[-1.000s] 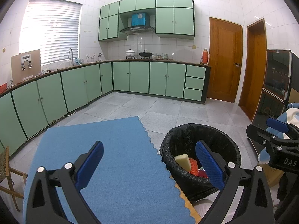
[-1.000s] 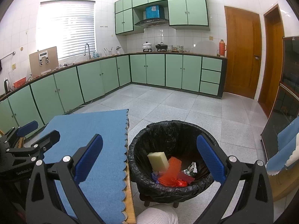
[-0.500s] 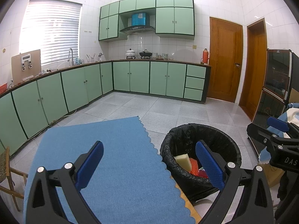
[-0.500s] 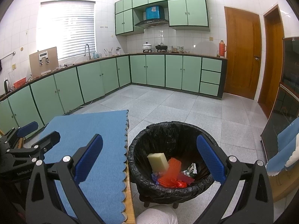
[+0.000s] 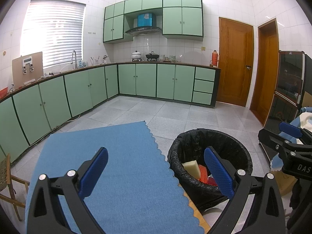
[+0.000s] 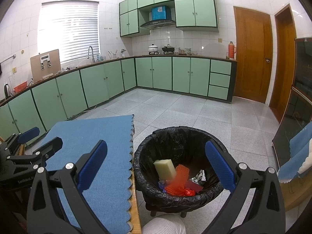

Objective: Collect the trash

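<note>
Nothing has shifted over the last second: we hold both the left gripper [image 5: 156, 165] and right gripper [image 6: 156, 163] with jaws apart and empty, the trash [image 6: 175, 179] already lying in the bin [image 6: 148, 156] beyond our right jaws, so collection looks finished.

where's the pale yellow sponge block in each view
Left wrist: pale yellow sponge block inside the black-lined trash bin, lower right of centre.
Right wrist: sponge block in the bin, lower centre.
Shared landmark: the scalloped blue cloth left of the bin.
</note>
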Motion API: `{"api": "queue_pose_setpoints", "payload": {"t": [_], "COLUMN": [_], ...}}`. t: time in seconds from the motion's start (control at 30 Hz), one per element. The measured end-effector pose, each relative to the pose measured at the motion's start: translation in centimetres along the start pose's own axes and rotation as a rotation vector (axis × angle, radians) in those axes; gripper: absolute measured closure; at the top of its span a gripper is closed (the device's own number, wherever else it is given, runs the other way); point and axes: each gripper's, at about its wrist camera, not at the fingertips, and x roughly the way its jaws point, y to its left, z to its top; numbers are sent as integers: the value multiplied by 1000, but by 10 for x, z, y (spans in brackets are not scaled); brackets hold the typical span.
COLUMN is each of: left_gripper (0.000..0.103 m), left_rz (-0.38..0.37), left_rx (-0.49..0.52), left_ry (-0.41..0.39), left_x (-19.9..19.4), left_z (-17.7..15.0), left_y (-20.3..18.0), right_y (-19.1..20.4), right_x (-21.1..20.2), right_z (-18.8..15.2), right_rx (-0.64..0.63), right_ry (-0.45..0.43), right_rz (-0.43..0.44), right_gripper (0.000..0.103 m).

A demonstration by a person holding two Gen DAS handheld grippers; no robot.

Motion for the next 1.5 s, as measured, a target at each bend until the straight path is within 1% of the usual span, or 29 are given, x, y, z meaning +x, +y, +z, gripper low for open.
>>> {"api": "queue_pose_setpoints", "payload": {"t": [1.5], "left_gripper": [6], "left_rz": [4], "left_rx": [2], "left_ry": [13], "left_x": [2], "left_z": [-2], "left_y": [2], "right_y": [1], "right_x": [1], "right_z": [-4], "right_rx": [3], "right_ry": [5], "right_rz": [4], "right_gripper": [5]}}
